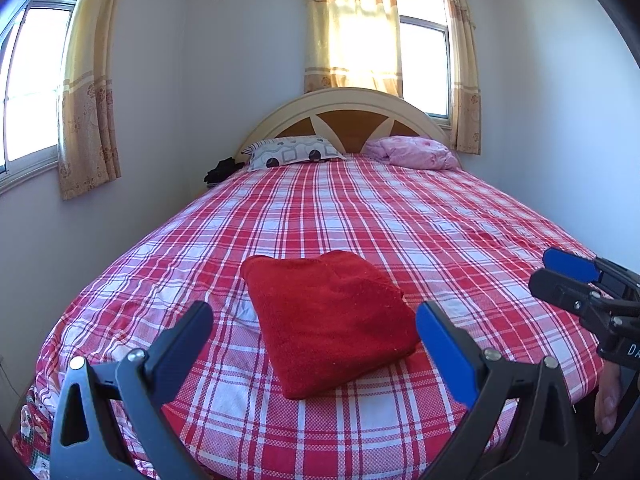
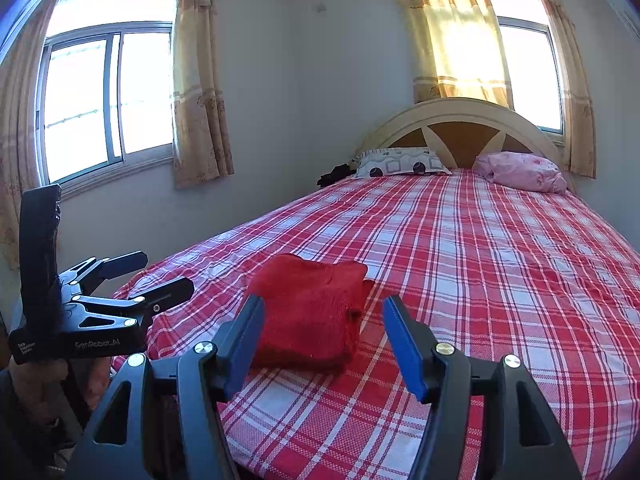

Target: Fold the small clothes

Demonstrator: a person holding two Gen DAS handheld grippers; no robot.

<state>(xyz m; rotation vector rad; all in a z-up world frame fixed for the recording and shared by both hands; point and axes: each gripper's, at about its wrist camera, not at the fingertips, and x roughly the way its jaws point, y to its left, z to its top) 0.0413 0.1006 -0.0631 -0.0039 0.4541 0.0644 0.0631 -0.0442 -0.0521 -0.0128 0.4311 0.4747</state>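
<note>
A red fleece garment (image 1: 330, 316) lies folded into a neat rectangle on the red-and-white plaid bed (image 1: 400, 220), near the foot. It also shows in the right wrist view (image 2: 310, 312). My left gripper (image 1: 314, 316) is open and empty, held above the bed's foot edge just short of the garment. My right gripper (image 2: 322, 310) is open and empty, also just short of the garment. The right gripper shows at the right edge of the left wrist view (image 1: 560, 272). The left gripper shows at the left of the right wrist view (image 2: 160, 276).
A patterned pillow (image 1: 294, 152) and a pink bundle of cloth (image 1: 412, 152) lie at the curved headboard (image 1: 344, 114). A dark item (image 1: 222, 170) sits beside the bed's far left corner. Walls and curtained windows (image 1: 424, 64) stand close around the bed.
</note>
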